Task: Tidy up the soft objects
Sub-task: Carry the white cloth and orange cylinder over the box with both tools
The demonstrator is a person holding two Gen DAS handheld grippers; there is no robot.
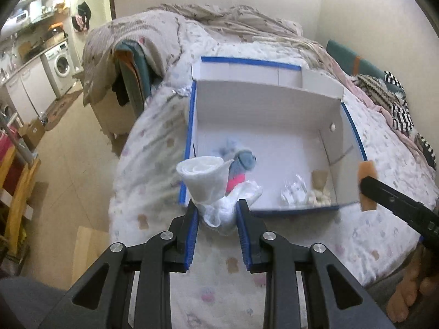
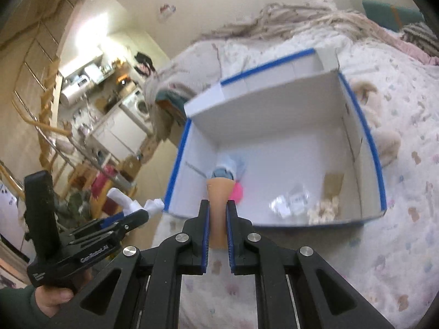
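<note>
Gripping a rolled white sock (image 1: 204,181), the left gripper (image 1: 218,213) hangs at the box's (image 1: 263,104) near-left corner. Right view: the right gripper (image 2: 218,213), fingers clamped on a tan sock (image 2: 218,200), hovers over the box's near rim.

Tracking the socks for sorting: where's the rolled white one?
Left wrist view: rolled white sock clamped in the left tongs, above the box's near-left corner.

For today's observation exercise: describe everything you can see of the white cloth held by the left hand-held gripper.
The white cloth looks soft and thin, rolled into a loose tube with its open, layered end tilted upward. Its crumpled lower end is pinched between the blue pads of the left hand-held gripper, above the near left corner of the blue-edged box. Nothing else clearly touches it.
</note>
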